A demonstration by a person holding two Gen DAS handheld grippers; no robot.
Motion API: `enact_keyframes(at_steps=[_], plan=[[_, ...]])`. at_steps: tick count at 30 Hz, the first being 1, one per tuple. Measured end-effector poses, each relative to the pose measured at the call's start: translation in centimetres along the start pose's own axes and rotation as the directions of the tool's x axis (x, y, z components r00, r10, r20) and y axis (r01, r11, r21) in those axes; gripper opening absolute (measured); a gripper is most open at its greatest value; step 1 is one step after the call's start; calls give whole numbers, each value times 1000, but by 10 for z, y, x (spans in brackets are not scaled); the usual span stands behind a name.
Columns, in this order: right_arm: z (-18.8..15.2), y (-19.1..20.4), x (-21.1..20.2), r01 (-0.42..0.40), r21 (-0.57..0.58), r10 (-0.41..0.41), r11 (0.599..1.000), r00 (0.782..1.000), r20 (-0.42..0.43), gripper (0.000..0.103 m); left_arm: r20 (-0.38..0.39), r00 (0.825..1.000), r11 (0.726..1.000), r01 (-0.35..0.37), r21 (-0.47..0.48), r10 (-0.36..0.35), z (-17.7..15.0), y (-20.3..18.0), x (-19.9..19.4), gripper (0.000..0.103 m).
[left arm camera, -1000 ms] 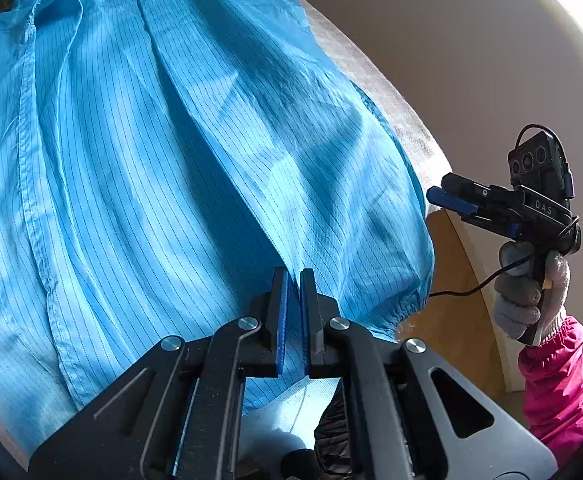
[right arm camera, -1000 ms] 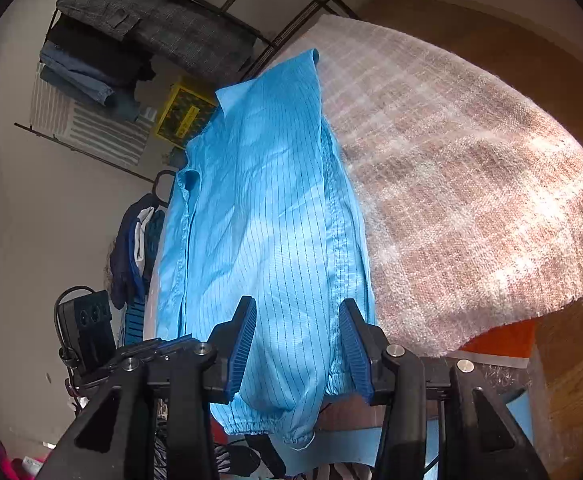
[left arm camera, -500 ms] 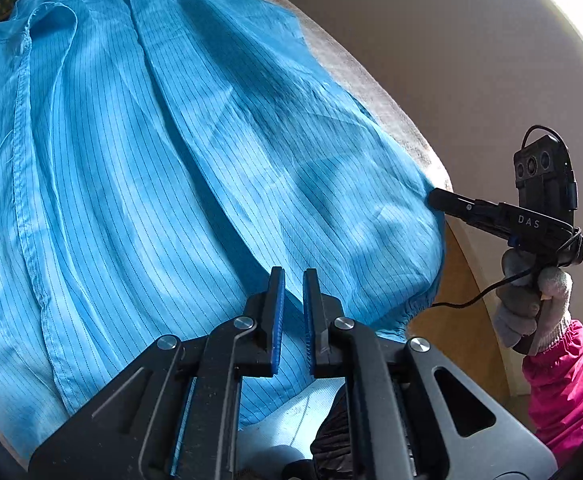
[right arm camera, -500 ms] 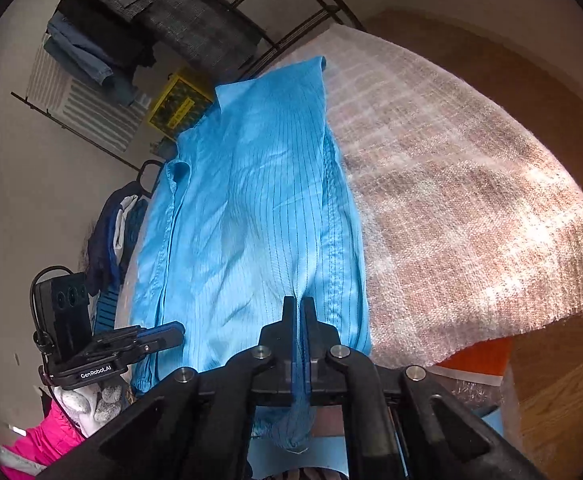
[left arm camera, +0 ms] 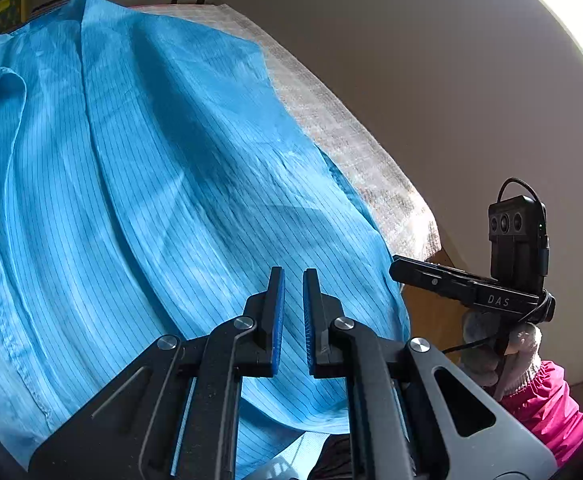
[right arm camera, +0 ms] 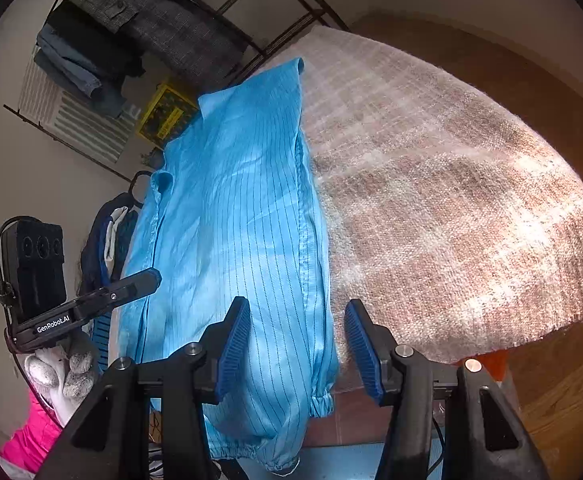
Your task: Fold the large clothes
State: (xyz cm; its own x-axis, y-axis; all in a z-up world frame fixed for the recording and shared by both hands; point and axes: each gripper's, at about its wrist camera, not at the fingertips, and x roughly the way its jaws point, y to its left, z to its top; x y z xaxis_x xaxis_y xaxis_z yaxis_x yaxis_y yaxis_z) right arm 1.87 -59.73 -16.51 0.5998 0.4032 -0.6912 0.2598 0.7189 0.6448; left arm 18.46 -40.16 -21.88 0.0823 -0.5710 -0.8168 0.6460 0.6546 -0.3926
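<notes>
Folding of the blue striped garment (right arm camera: 231,216) is looking partway done: it is lying lengthwise on the plaid blanket (right arm camera: 451,200) covering the desk, already narrowed into a long strip, collar end far from the cameras, elastic cuff (right arm camera: 323,400) hanging off the blanket's near edge. Placement along the blanket's left side is probably leaving room to fold it up toward the collar.

Right gripper (right arm camera: 297,344) is hovering over the cuffed sleeve near that edge, jaws opening, cloth lying below and between them but pads not pressing it, so released. Judging from this, it is letting the sleeve settle after laying it over the body.

Left gripper (left arm camera: 290,316) is pointing down over the garment's lower body, jaws nearly together with a thin gap; no cloth visibly pinched, so clenched on nothing. Likely repositioning toward the hem.

View differences: right wrist view is showing the whole strip, the blanket's extent, the clothes rack (right arm camera: 151,28) beyond the blanket's far edge, plus the left gripper from the side with a gloved hand (right arm camera: 59,364) and pink sleeve (right arm camera: 31,432). Left wrist view is showing close fabric folds and shadows, the collar loop (left arm camera: 3,92), and the right gripper from the side at the blanket's right corner, with a bare wall behind. Hem below the left gripper is hidden in both.
</notes>
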Motion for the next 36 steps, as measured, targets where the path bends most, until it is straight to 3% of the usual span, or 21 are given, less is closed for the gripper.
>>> enact_keyframes(at_steps=[2, 4, 6, 9, 11, 12, 14, 15, 19, 24, 28, 31, 34, 36], plan=[[0, -7, -2, -49, 32, 48, 998, 999, 25, 52, -4, 1000, 999, -27, -29, 27, 17, 6, 21, 6], [-2, -9, -3, -105, 49, 103, 993, 994, 40, 48, -28, 999, 996, 23, -91, -26, 29, 12, 44, 6], [-5, -9, 0, -130, 52, 129, 990, 991, 27, 38, -45, 998, 992, 40, -123, -46, 30, 9, 63, 7], [-6, -6, 3, -129, 41, 128, 991, 992, 18, 32, -39, 999, 998, -9, -69, 7, 27, -3, 72, 6], [-5, -6, 5, -152, 57, 151, 987, 988, 19, 32, -38, 999, 998, -7, -58, 4, 27, -6, 68, 6], [-4, -5, 6, -154, 59, 153, 986, 988, 22, 24, -43, 999, 998, -13, -64, 11, 25, -5, 64, 6], [-2, 2, 8, -111, 39, 111, 993, 994, 12, 6, -33, 999, 996, -17, -88, 15, 21, 1, 48, 6], [-1, 8, 9, -71, 25, 71, 997, 997, 1, 4, -28, 1000, 995, -17, -95, 14, 17, 3, 38, 6], [4, 36, 5, 56, -75, -57, 996, 998, -9, 1, 20, 1000, 996, -22, -91, 23, -2, 17, -22, 6], [9, 80, 2, 194, -226, -196, 955, 980, 13, 0, 97, 992, 988, -67, -143, 81, -34, 60, -110, 6], [5, 123, 3, 322, -374, -318, 870, 945, 73, 0, 144, 980, 969, -106, -222, 140, -59, 101, -169, 6], [-5, 157, 3, 386, -489, -374, 782, 919, 128, 0, 191, 966, 951, -116, -288, 176, -72, 124, -204, 7], [-27, 201, 15, 441, -638, -426, 631, 884, 191, 0, 247, 952, 933, -86, -348, 180, -83, 141, -235, 7], [-48, 229, 30, 426, -723, -431, 544, 881, 194, 0, 289, 941, 927, -61, -370, 177, -89, 147, -251, 7]])
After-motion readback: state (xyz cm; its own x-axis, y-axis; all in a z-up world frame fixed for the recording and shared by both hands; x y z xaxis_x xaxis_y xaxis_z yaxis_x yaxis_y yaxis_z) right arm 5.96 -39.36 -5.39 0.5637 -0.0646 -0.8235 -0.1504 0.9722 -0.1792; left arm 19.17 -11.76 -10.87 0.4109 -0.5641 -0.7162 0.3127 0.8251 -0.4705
